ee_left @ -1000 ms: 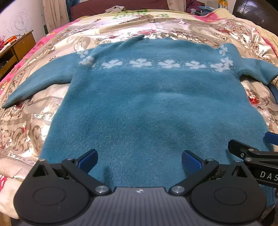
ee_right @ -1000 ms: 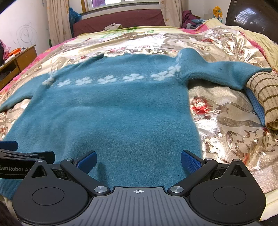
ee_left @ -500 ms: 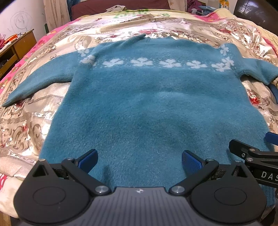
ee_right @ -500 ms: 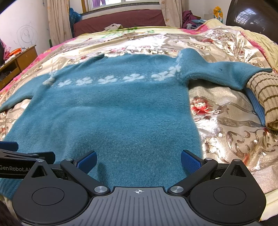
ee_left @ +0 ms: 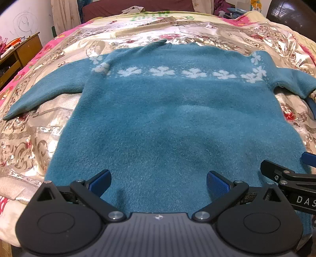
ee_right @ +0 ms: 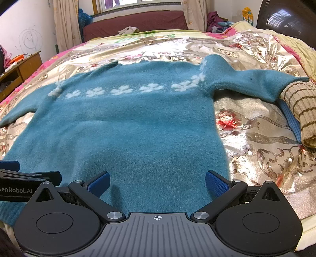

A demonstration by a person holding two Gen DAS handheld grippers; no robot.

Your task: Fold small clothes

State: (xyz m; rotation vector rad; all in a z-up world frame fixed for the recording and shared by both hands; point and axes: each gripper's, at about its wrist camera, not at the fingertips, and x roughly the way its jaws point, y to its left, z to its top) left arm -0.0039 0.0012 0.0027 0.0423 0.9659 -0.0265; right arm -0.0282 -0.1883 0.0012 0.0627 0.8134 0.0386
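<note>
A small teal fleece sweater (ee_left: 167, 118) with a row of white flowers across the chest lies flat on the bed, sleeves spread to both sides; it also shows in the right wrist view (ee_right: 128, 128). My left gripper (ee_left: 158, 182) is open and empty, low over the hem at its left half. My right gripper (ee_right: 157, 182) is open and empty over the hem at its right half. Each gripper shows at the edge of the other's view: the right one (ee_left: 286, 174), the left one (ee_right: 29, 178).
The bed has a shiny gold floral cover (ee_right: 256, 138). A folded tan striped garment (ee_right: 302, 110) on a blue one lies at the right, touching the sweater's right sleeve. A wooden desk (ee_left: 19, 51) stands left of the bed, a dark headboard (ee_right: 286, 17) at the far right.
</note>
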